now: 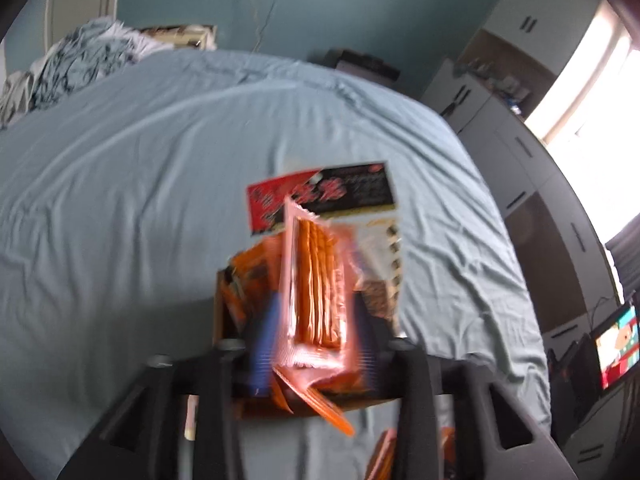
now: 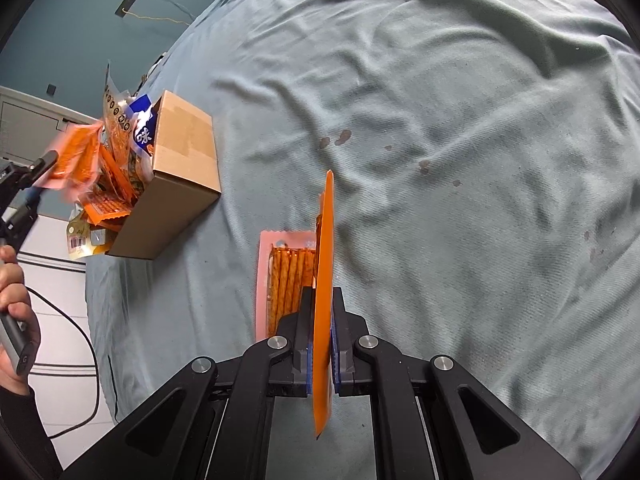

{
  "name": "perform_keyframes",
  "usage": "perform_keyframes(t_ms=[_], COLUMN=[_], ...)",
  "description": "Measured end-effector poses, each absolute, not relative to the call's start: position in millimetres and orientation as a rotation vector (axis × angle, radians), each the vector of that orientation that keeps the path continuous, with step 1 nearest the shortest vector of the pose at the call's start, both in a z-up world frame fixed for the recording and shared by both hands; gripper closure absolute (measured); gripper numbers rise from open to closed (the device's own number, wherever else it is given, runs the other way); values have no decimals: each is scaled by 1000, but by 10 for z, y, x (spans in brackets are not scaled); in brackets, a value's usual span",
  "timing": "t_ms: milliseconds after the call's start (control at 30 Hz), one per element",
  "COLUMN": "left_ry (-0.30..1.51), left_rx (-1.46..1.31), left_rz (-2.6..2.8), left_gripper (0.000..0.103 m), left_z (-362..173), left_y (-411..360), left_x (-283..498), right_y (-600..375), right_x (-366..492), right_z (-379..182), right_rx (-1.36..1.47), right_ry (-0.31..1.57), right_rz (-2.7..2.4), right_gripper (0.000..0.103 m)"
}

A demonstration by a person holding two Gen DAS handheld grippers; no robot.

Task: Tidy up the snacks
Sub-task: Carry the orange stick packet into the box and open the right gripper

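Observation:
My left gripper [image 1: 312, 304] is shut on a pink and orange snack packet [image 1: 316, 288], blurred, held over the cardboard box [image 1: 222, 312] stuffed with snack packets. The same gripper [image 2: 44, 168] and its packet [image 2: 76, 156] show at the left of the right wrist view, above the open box [image 2: 176, 184]. My right gripper [image 2: 322, 320] is shut on a thin orange packet [image 2: 325, 280], held edge-on above the bed. A pink packet of orange sticks [image 2: 284, 280] lies flat on the sheet just left of it.
The box stands on a light blue bedsheet [image 2: 440, 160] near the bed's edge. A black and red snack bag [image 1: 320, 196] sticks up from the box. Crumpled bedding [image 1: 80, 64] lies at the far left. Cabinets [image 1: 520, 160] and a screen [image 1: 616, 344] stand to the right.

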State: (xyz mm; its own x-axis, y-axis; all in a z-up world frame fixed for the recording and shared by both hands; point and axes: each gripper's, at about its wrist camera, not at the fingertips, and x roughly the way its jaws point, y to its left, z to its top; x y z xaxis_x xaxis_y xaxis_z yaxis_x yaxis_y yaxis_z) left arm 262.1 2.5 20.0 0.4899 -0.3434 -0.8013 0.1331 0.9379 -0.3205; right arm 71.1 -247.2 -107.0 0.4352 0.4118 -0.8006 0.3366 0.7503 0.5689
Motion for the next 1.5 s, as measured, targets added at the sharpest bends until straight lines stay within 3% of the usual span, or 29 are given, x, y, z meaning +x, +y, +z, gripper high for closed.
perform_keyframes(t_ms=[133,567,633,800,1100,1300,1500], left_ry=[979,1027,1013,1024,997,1017,1038], left_rx=[-196,39,-8,-24,-74,-103,-124], left_rz=[-253,-197,-214,-232,-216,-254,-284], left_gripper=[41,29,23,23,23,23,23], left_z=[175,150,126,-73,-18,-49,-100], left_y=[174,294,331,345,636,681,659], left_x=[2454,1248,1031,905,1053,1067,1095], right_y=[-2448,-2368,-2314,-1995,-1332,-875,-594], right_x=[723,609,584,786,1926,2595,2899], right_z=[-1074,-771,-600,-80,687,881,715], right_rx=[751,687,667,541,339,97,-1], right_ry=[1155,1072,1043,1012,1005,971,1039], right_rz=[54,80,108,213,258,170,163], right_gripper=[98,98,98,98,98,98,96])
